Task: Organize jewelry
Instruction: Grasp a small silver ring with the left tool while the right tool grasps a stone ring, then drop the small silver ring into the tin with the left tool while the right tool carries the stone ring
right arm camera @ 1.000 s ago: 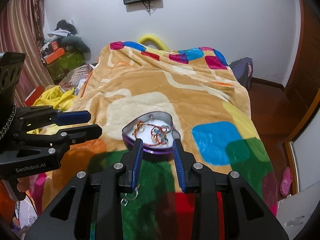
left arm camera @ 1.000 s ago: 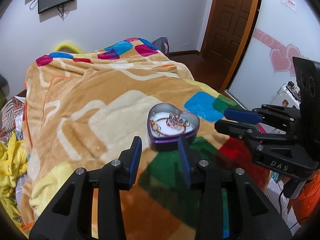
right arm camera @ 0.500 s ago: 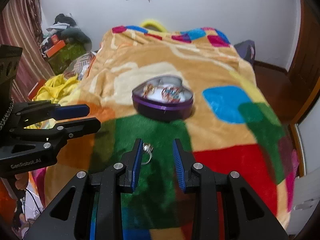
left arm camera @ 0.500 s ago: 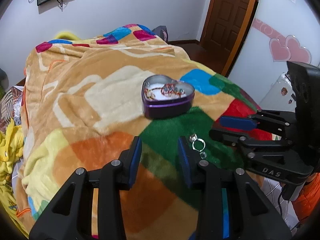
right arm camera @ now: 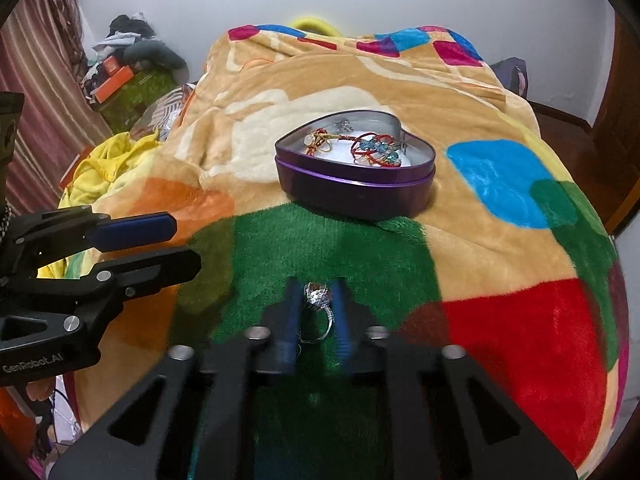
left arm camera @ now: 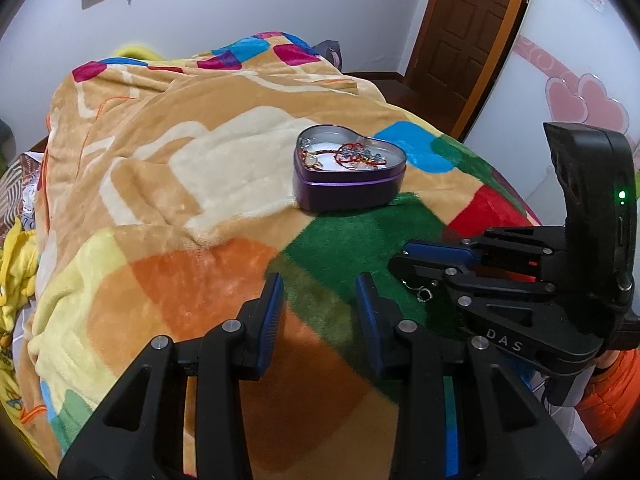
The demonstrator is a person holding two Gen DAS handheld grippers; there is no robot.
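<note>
A purple heart-shaped tin (left arm camera: 348,190) sits open on the blanket, also in the right wrist view (right arm camera: 356,192), with red cord bracelets and beads (right arm camera: 372,148) inside. A silver ring (right arm camera: 318,300) lies on the green patch between my right gripper's fingers; the right gripper (right arm camera: 316,304) has closed in narrowly around it, and contact is hard to tell. In the left wrist view the ring (left arm camera: 422,293) shows under the right gripper (left arm camera: 404,258). My left gripper (left arm camera: 318,304) is open and empty, hovering over the blanket to the left.
A colourful patchwork blanket (left arm camera: 192,200) covers the bed. Yellow clothes (right arm camera: 104,160) and clutter (right arm camera: 128,68) lie on the left side. A wooden door (left arm camera: 472,24) and a wall with heart stickers (left arm camera: 584,100) are on the right. The bed edge drops off at the right.
Both grippers pulled back from the tin toward the near bed edge. The right gripper lowered over the ring and its fingers narrowed around it. The left gripper stayed open.
</note>
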